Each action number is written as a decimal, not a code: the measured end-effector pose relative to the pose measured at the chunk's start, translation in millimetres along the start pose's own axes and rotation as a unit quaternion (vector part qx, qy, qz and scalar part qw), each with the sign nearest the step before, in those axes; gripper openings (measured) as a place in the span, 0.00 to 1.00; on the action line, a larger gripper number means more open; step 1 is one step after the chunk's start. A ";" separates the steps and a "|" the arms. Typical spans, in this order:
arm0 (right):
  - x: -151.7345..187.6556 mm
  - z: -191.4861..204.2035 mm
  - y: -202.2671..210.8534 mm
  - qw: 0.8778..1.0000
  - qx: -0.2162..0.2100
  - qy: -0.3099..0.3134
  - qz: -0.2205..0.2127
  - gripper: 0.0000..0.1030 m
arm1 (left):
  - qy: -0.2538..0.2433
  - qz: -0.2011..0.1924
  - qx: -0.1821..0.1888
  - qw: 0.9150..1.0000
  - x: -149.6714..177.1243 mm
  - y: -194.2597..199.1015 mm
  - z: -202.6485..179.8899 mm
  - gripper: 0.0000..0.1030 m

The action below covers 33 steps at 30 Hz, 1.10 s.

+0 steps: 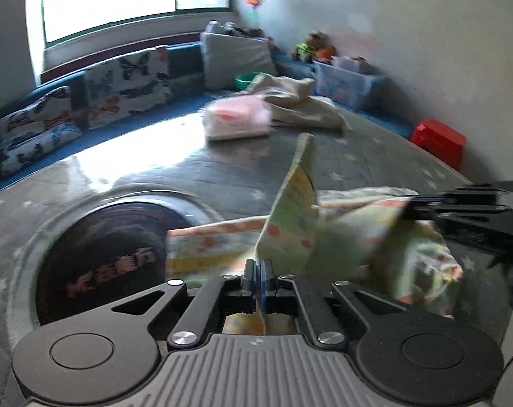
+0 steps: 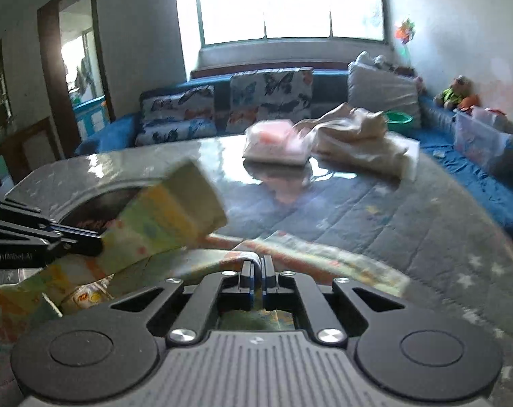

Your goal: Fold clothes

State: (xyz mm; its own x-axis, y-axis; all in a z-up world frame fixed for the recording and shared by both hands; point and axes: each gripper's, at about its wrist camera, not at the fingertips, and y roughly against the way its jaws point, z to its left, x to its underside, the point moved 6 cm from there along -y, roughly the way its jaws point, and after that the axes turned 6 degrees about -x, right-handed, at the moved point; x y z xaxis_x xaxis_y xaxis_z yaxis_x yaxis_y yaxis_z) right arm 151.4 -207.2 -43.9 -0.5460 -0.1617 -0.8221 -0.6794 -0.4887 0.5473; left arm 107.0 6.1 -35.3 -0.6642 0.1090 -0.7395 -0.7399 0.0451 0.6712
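A: How do the two grippers sit?

B: Both tilt downward over the grey quilted desk (image 2: 409,210). The left gripper (image 1: 260,271) is clenched on a fold of the yellow-green patterned garment (image 1: 290,217), which rises from its fingertips. The right gripper (image 2: 258,266) is also clenched, pinching another edge of the same cloth.

A: And the garment?

B: It is lifted and bunched between them, low over the desk's near side. Motion blur smears its print.

A: Any containers?

B: A clear plastic bin (image 1: 344,83) stands by the wall, contents blurred. A green bowl (image 2: 397,118) sits behind the beige clothes pile (image 2: 358,135).
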 end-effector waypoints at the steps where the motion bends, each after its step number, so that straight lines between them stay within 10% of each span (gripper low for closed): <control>1: -1.4 -2.6 6.0 1.000 0.006 -0.002 -0.006 0.03 | 0.007 -0.002 -0.006 1.000 1.2 3.1 6.2 0.02; 16: 18.6 -66.2 126.7 0.984 0.134 -0.082 -0.083 0.03 | 0.141 -0.025 -0.104 0.984 62.1 89.8 114.7 0.01; 25: 70.1 -89.3 142.8 0.975 0.172 -0.139 0.010 0.11 | 0.184 0.008 -0.148 0.972 119.2 124.0 150.6 0.00; 33: 77.3 -82.3 164.0 0.981 0.154 -0.112 0.039 0.39 | 0.191 0.032 -0.179 0.965 142.4 141.0 166.6 0.01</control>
State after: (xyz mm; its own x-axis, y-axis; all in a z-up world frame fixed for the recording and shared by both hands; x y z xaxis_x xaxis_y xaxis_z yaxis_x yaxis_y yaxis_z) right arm 38.2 -370.4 -30.6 -0.6727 0.0202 -0.7396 -0.7282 -0.1950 0.6570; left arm -74.2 193.4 -37.5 -0.6492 -0.2773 -0.7083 -0.6408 -0.3024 0.7057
